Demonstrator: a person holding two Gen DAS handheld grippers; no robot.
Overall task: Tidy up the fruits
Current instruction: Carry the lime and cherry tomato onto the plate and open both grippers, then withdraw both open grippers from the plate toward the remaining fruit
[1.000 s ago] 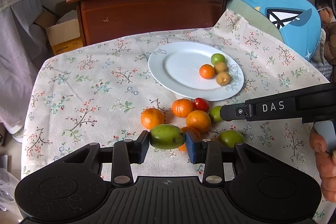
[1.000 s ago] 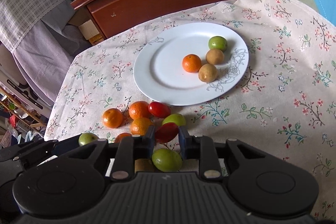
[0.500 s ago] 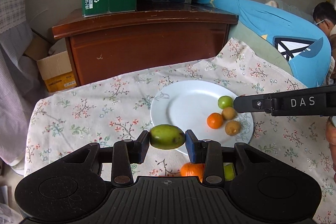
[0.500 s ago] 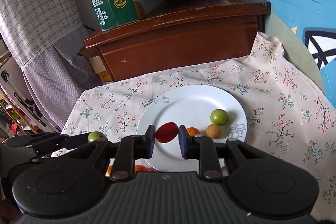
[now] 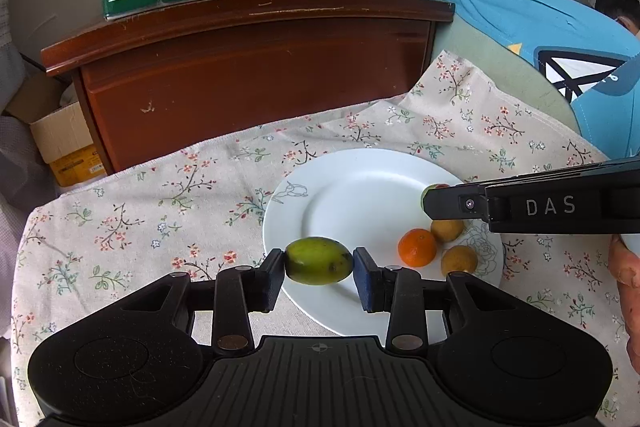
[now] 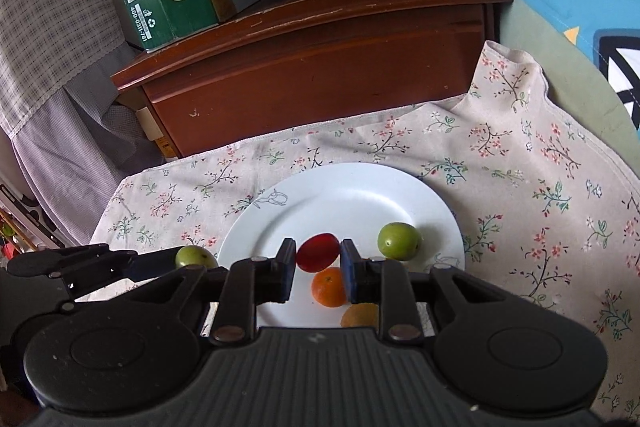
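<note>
Floral tablecloth [image 5: 160, 195] fills the left wrist view, where the left gripper [image 5: 319, 267] pinches a green fruit [image 5: 319, 261] above the white plate's [image 5: 352, 187] near rim, while in the right wrist view the right gripper [image 6: 318, 263] pinches a red fruit [image 6: 318, 251] over an orange [image 6: 329, 287] on that plate.

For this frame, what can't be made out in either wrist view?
- Green fruit on the white plate: in the left wrist view the right gripper covers nearly all of it.
- Yellow-brown fruit: in the right wrist view the gripper body cuts off its lower half.
- Fruit not yet on the plate: hidden below both gripper bodies, so no count.
- Left gripper fruit's height above the plate: unclear.
</note>
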